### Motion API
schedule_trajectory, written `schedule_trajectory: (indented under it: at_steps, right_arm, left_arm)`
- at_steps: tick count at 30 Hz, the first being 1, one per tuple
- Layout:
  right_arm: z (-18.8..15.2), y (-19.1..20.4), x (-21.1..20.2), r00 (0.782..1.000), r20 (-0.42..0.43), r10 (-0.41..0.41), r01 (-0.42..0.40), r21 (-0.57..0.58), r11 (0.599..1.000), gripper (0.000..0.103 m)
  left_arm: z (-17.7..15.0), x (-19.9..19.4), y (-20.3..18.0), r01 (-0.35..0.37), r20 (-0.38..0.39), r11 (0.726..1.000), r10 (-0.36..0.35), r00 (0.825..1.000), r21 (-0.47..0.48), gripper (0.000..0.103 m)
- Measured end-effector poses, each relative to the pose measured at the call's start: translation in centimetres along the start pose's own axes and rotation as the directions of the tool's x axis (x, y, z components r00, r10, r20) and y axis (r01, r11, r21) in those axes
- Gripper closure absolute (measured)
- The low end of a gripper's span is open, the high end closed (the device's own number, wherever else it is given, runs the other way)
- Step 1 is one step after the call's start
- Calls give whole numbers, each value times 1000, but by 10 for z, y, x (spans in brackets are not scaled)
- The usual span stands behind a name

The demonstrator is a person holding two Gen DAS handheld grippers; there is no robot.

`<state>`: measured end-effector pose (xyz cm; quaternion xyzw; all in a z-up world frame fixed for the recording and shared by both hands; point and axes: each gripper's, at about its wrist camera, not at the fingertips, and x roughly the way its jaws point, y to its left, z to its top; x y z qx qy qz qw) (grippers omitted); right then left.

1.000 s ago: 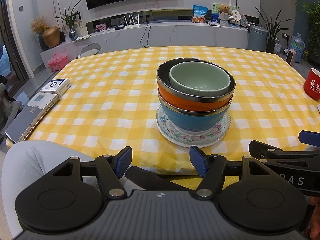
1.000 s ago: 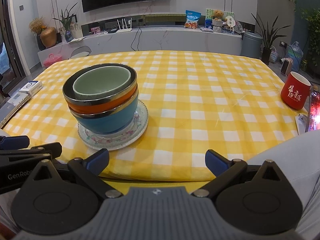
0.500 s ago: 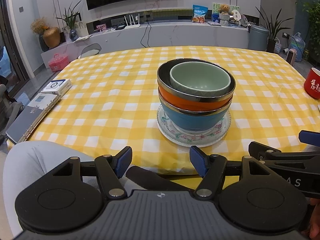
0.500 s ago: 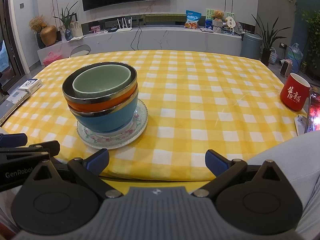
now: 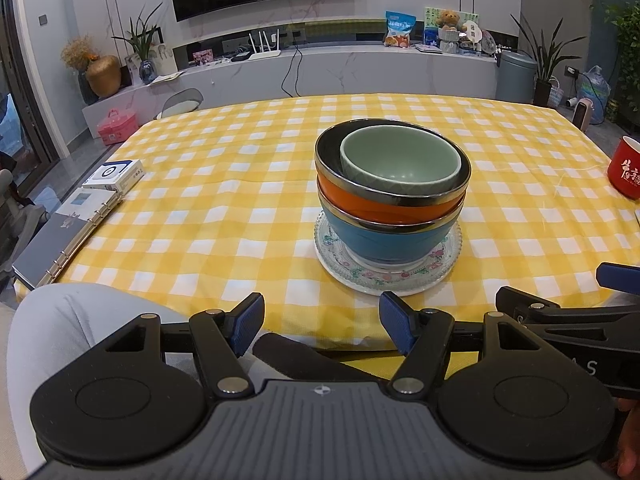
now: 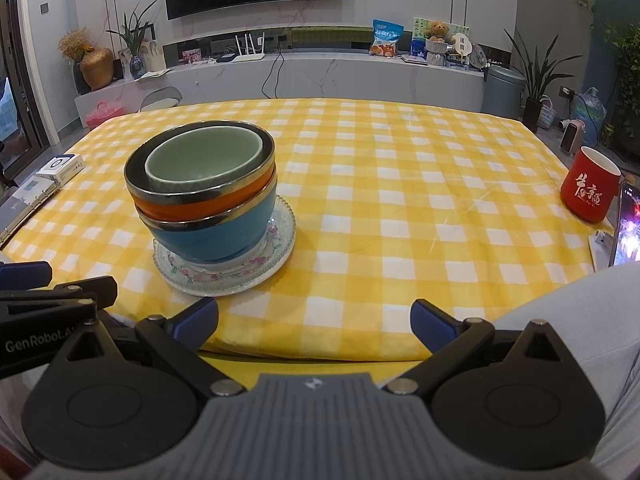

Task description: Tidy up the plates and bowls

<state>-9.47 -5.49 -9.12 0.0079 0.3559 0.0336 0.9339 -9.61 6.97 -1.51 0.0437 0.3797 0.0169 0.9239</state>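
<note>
A stack stands on the yellow checked table: a floral glass plate (image 5: 400, 280) at the bottom, a blue bowl (image 5: 384, 240), an orange bowl (image 5: 360, 200) and a small green bowl (image 5: 400, 160) nested on top. The stack also shows in the right wrist view: plate (image 6: 240, 276), blue bowl (image 6: 212, 236), orange bowl (image 6: 180, 210), green bowl (image 6: 204, 156). My left gripper (image 5: 322, 326) is open and empty, at the table's near edge, short of the stack. My right gripper (image 6: 314, 326) is open and empty, right of the stack.
A red mug (image 6: 590, 186) and a propped phone (image 6: 626, 228) stand at the table's right edge. A small box (image 5: 116, 174) and a ring binder (image 5: 60, 240) lie at the left edge. My lap shows below the table.
The right gripper has shifted slightly, so the stack sits a little more to the right in its view. The left gripper has hardly moved. Both stay open.
</note>
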Motion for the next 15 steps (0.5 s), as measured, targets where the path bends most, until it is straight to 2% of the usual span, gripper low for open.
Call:
schedule_trajectory:
  at_steps: [15]
  right_arm:
    - [-1,0,1,1000,-2,-1,1,-3,1000,3]
  left_arm:
    - [2,-1,3,-9,4,1000,9,1000,-5,26]
